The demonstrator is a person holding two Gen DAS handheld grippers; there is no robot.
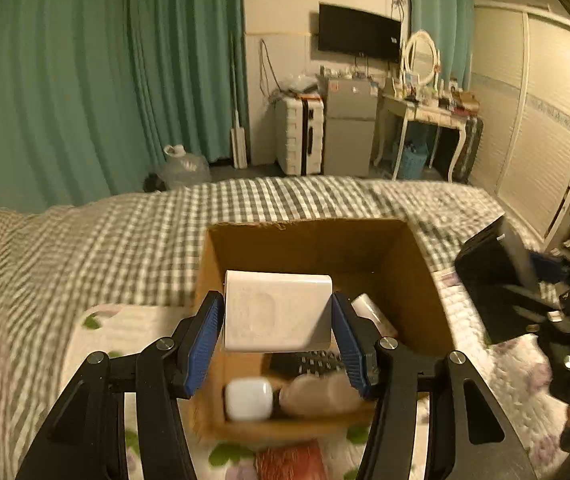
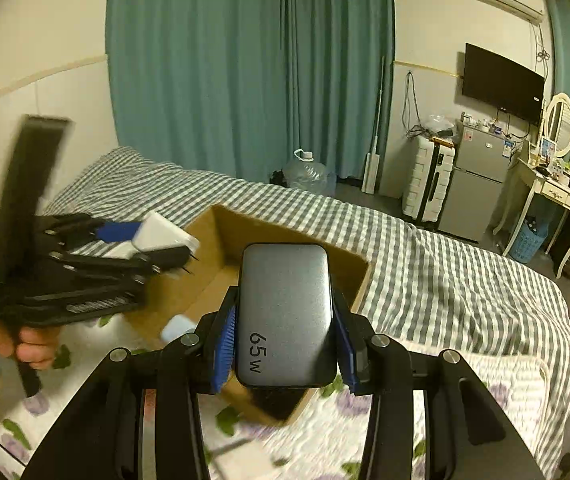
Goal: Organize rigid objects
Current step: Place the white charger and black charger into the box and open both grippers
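My left gripper (image 1: 277, 316) is clamping a white charger block (image 1: 277, 312) between its blue pads (image 1: 204, 342), jaws spread to the block's full width, and is holding it above the open cardboard box (image 1: 401, 276) on the bed (image 1: 97, 248). Below it in the box are lying a white earbud case (image 1: 249, 398), a black remote (image 1: 309, 362) and a pale rounded item I cannot identify. My right gripper (image 2: 285, 336) is gripping a grey 65W power adapter (image 2: 285, 316) by its sides, poised over the box's near corner. Risk assessment: both loads are smooth-sided, so either could be slipping; releasing together could be knocking the grippers together or dropping a block onto the earbud case.
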